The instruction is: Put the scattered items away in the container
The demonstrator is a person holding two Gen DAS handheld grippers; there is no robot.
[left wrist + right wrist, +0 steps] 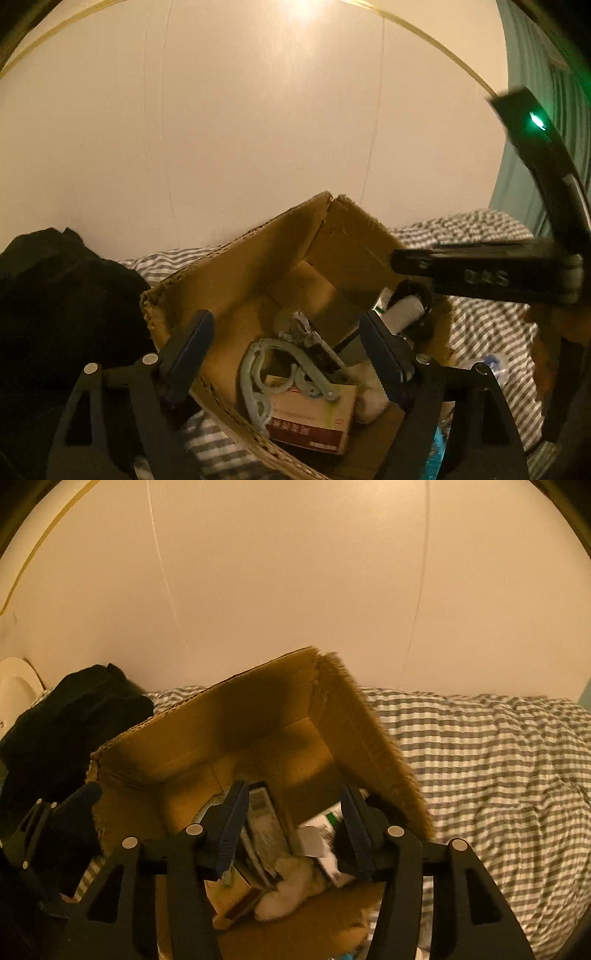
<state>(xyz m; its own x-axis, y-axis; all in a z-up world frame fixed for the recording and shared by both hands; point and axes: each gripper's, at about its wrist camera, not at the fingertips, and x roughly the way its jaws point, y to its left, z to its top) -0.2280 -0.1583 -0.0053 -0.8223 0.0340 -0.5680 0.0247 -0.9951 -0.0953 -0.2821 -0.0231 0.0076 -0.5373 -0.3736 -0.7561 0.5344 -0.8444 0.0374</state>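
An open cardboard box [236, 266] stands on a striped bed. It also shows in the right wrist view [207, 734]. Inside lie a grey plastic hanger [273, 373], a small red and white carton [314, 417], a white soft item [369, 398] and a remote control [264, 823]. My left gripper [291, 350] is open and empty above the box's near side. My right gripper [295, 830] is open and empty over the box. It shows from the side in the left wrist view [410, 291], with a white and black object [404, 310] just under its tip.
A black garment [55, 295] lies left of the box, also in the right wrist view [74, 720]. The grey striped duvet [480, 760] spreads to the right. A pale wall rises behind. A plastic bottle [495, 365] lies right of the box.
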